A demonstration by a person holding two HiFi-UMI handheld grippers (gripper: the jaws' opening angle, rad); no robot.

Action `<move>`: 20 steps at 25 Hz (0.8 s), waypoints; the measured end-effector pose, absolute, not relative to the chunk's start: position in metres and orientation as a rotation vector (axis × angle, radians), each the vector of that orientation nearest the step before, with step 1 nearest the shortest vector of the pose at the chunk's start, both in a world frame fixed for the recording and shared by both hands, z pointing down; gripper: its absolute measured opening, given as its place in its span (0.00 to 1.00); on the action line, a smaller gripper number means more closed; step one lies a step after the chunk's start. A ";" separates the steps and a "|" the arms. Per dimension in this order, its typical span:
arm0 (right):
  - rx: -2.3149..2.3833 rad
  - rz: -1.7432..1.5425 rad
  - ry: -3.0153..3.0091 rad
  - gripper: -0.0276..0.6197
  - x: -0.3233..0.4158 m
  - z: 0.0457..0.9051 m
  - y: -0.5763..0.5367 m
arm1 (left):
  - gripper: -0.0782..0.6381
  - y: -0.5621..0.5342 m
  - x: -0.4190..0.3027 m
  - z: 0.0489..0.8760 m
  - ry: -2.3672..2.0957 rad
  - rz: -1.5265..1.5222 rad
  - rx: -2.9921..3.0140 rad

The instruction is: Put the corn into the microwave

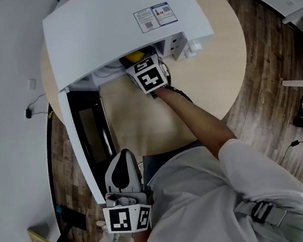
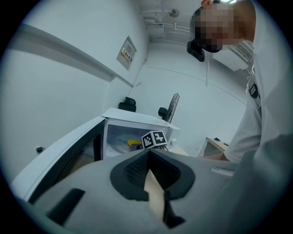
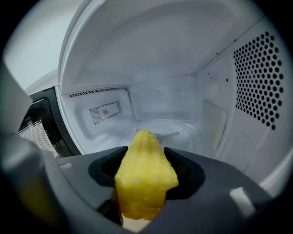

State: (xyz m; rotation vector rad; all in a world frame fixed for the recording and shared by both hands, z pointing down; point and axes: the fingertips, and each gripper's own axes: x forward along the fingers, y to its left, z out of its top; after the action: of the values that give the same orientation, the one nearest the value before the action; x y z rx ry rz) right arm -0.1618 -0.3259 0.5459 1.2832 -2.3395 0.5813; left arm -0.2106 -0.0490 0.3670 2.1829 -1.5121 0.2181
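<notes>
While my right tongs (image 3: 145,155) reach in through the open front of the microwave (image 1: 113,21), they are clamped on the corn (image 3: 145,180). The jaws stand wide apart, with the yellow cob filling the gap between them and a pad pressing on each side. The cob lies lengthwise along the jaws. Its tapered tip points into the white cavity and its thick end sits back toward me.

The corn is held up off the cavity floor, above the front part of the glass turntable (image 3: 171,130), and touches nothing but the pads. To its right is the perforated side wall (image 3: 258,77), well clear of the tongs.

From the head view, only a bit of yellow shows under the microwave's top edge, just ahead of the marker cube (image 1: 150,75) on my right tongs. The microwave's door (image 1: 88,133) hangs swung open at the left, over the edge of the round worktop (image 1: 218,73).

My left tongs (image 2: 149,154) are clenched, with the tips meeting and nothing between them. They sit low and near me, just beside the bottom end of the open door. I cannot tell whether they touch it. They point toward the microwave from a distance.
</notes>
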 end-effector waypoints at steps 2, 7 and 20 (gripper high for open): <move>1.288 0.567 -2.329 0.45 -0.163 0.546 -0.328 | 0.09 -0.049 -0.211 0.366 -1.505 0.210 2.187; 1.285 0.528 -2.320 0.45 -0.173 0.547 -0.334 | 0.09 -0.048 -0.211 0.367 -1.489 0.206 2.190; 1.281 0.373 -2.279 0.45 -0.185 0.551 -0.349 | 0.09 -0.053 -0.217 0.373 -1.467 0.215 2.190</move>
State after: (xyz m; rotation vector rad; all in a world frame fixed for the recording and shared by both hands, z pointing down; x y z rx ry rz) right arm -0.1855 -0.3486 0.5514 1.2811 -2.2792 0.3728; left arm -0.2173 -0.0530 0.3732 2.1903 -1.4667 0.2153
